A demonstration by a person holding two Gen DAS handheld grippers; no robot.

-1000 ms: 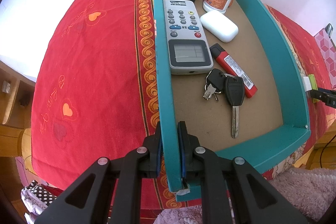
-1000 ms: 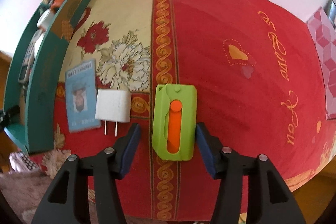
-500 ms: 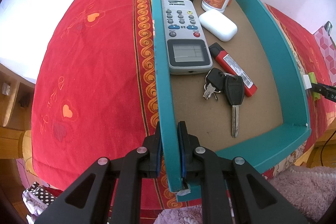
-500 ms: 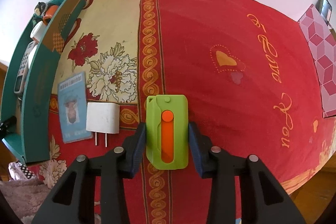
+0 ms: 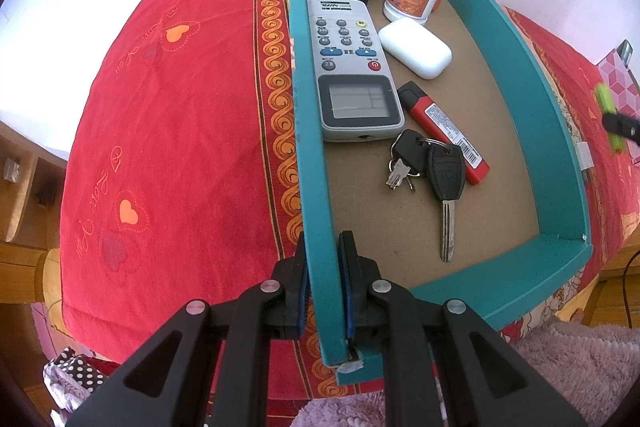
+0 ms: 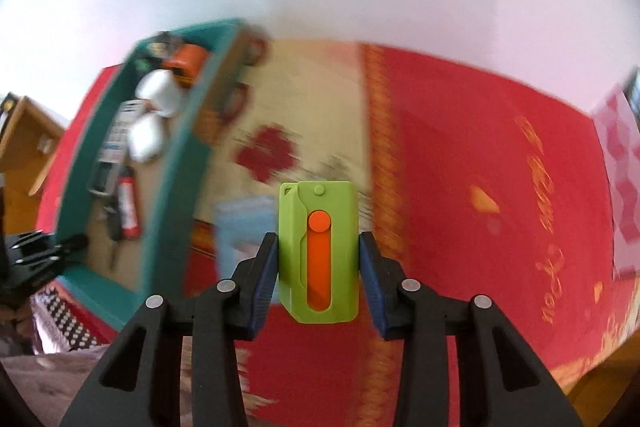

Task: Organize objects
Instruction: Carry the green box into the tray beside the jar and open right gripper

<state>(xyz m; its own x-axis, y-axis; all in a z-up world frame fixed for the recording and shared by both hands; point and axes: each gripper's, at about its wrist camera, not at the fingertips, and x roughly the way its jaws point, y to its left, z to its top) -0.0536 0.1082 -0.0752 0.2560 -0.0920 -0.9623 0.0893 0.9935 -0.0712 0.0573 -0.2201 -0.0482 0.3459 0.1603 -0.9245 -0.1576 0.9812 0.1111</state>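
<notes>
Right hand-held gripper (image 6: 319, 267) clamped on green cutter (image 6: 319, 251), jaws just closed, cutter held clear of red cloth (image 6: 460, 167). Left hand-held gripper (image 5: 323, 283) pinching teal tray (image 5: 516, 63) wall. I judge step: carry. Next: I place cutter in tray's bare patch near keys (image 5: 428, 171).

Both wrist views look steeply down, sharing the teal tray (image 5: 520, 75); right's probably higher.
</notes>
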